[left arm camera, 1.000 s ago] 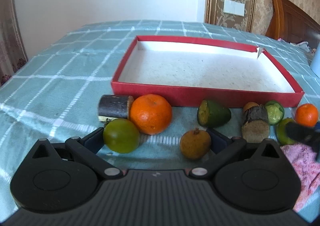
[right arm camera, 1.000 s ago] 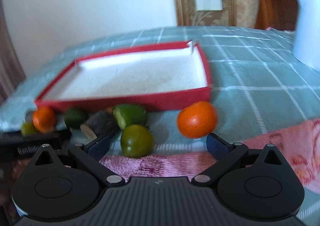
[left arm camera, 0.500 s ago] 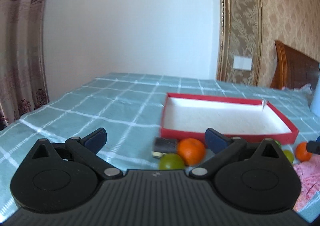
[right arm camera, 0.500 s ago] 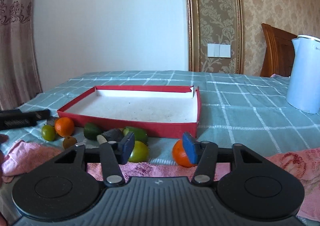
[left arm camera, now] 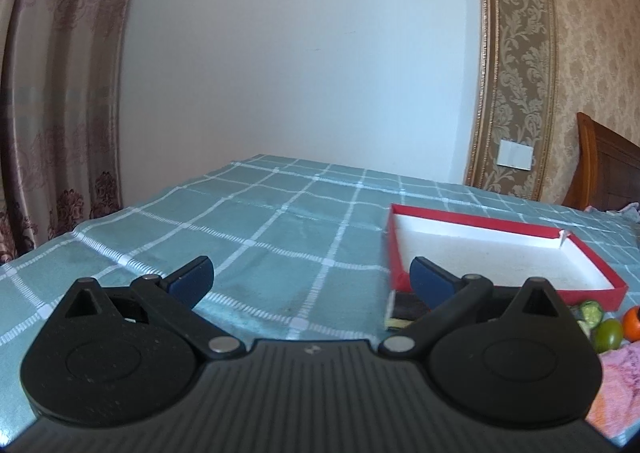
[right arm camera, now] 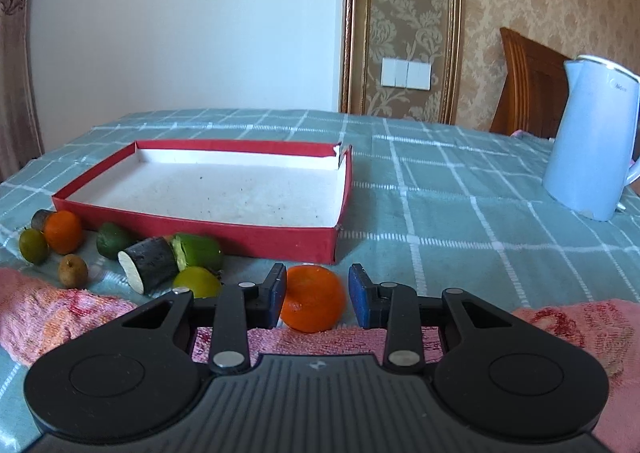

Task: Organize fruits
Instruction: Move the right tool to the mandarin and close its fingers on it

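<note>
A shallow red tray (right arm camera: 280,237) with a white floor lies on the teal checked cloth; it also shows in the left wrist view (left arm camera: 472,221). In front of it lie an orange (right arm camera: 63,231), a green round fruit (right arm camera: 33,245), a small brown fruit (right arm camera: 73,271), dark cane pieces (right arm camera: 149,264) and green fruits (right arm camera: 200,251). My right gripper (right arm camera: 317,295) stands half closed around a second orange (right arm camera: 314,299), its pads close beside the fruit. My left gripper (left arm camera: 310,277) is open and empty, raised over bare cloth left of the tray.
A pale blue kettle (right arm camera: 592,141) stands at the right on the cloth. A pink towel (right arm camera: 60,317) lies along the near edge. A wooden headboard (right arm camera: 528,89) and wall are behind. The cloth's left edge drops off by the curtain (left arm camera: 48,133).
My left gripper has lifted and swung left, away from the fruits. My right gripper has narrowed and now has the near orange between its pads.
</note>
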Motion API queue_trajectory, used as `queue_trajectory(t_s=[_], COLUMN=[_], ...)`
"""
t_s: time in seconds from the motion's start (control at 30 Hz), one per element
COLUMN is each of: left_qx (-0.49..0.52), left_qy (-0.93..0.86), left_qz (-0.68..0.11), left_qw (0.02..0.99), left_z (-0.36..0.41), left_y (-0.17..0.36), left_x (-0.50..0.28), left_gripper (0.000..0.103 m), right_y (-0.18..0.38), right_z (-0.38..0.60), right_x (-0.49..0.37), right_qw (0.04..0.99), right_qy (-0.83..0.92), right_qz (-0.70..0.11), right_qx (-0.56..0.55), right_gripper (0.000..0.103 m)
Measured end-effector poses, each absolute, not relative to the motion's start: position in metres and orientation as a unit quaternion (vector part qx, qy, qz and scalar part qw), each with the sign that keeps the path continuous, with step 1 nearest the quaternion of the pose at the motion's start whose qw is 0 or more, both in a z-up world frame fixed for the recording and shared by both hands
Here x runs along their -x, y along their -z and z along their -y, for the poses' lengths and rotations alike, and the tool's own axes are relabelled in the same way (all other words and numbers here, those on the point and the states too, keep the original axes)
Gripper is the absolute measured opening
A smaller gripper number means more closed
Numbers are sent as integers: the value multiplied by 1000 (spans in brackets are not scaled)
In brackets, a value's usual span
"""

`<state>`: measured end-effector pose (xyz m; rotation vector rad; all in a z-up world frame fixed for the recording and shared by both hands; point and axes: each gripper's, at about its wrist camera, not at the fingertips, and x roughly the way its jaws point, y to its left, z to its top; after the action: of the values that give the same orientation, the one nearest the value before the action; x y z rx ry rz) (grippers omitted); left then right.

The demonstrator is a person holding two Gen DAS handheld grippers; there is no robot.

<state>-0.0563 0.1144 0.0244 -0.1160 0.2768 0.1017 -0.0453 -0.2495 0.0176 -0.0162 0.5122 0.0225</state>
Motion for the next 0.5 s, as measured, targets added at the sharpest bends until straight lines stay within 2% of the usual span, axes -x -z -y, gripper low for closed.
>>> queue_trajectory(t_s=[0.27, 0.5], left_qx=[117, 123], left_qy=[-41, -30], left_qz=[-154, -171], left_qw=[980, 977], left_z=[-138, -139], left_y=[-15, -12], left_x=[50, 44], left_gripper=[103, 103], right_y=[-20, -18], right_z=[245, 246], right_x=[39, 40], right_qw=[964, 965], right_qy=[-22, -24], right_qz=[-263, -261], right_qx=[11, 7], right_gripper=[34, 34])
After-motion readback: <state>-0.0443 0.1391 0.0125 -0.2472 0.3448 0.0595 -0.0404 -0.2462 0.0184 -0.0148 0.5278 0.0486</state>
